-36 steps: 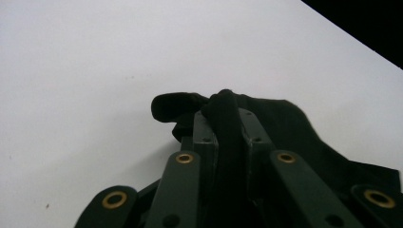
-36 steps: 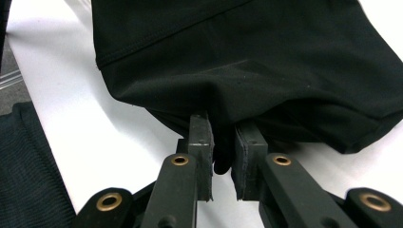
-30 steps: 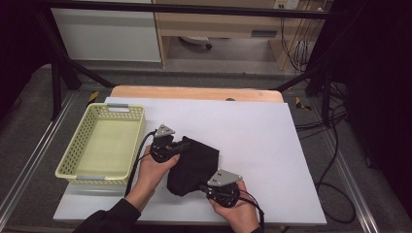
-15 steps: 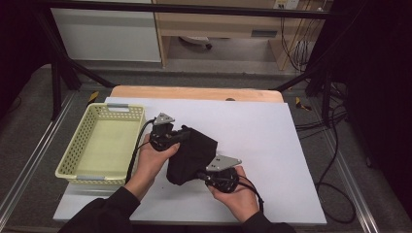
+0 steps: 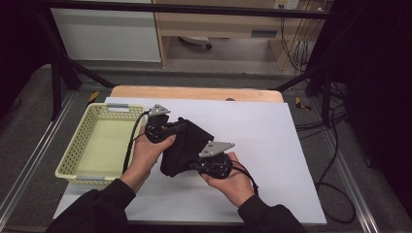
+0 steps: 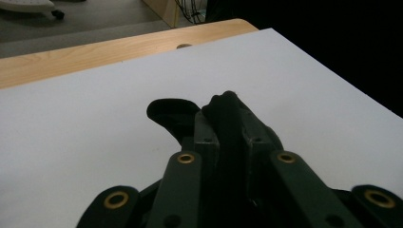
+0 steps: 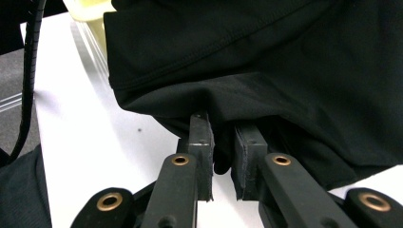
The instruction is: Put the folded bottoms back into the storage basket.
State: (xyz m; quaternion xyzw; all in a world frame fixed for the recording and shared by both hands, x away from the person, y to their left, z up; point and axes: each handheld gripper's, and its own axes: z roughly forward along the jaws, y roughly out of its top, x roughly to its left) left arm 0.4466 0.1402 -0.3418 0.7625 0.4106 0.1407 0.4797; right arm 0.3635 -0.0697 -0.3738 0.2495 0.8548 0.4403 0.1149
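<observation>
A folded black cloth [image 5: 187, 145] hangs lifted between both hands over the white table top [image 5: 272, 141]. My left gripper [image 5: 171, 127] is shut on the cloth's far left edge; in the left gripper view a black fold [image 6: 228, 118] is pinched between its jaws. At the cloth's near right edge my right gripper [image 5: 196, 165] is shut on the fabric. The right gripper view has the black cloth [image 7: 266, 71] draped across its top, with a bunched edge clamped between the jaws of the right gripper [image 7: 223, 130].
A pale yellow mesh basket [image 5: 73, 155] stands on the left of the table, with nothing in it, close to my left hand. A wooden edge [image 5: 194, 92] runs along the table's far side. Cables [image 5: 335, 160] hang off to the right, beyond the table.
Both hands have risen with the cloth held between them. The right hand has also shifted toward the table's middle, so the cloth hangs higher above the white surface.
</observation>
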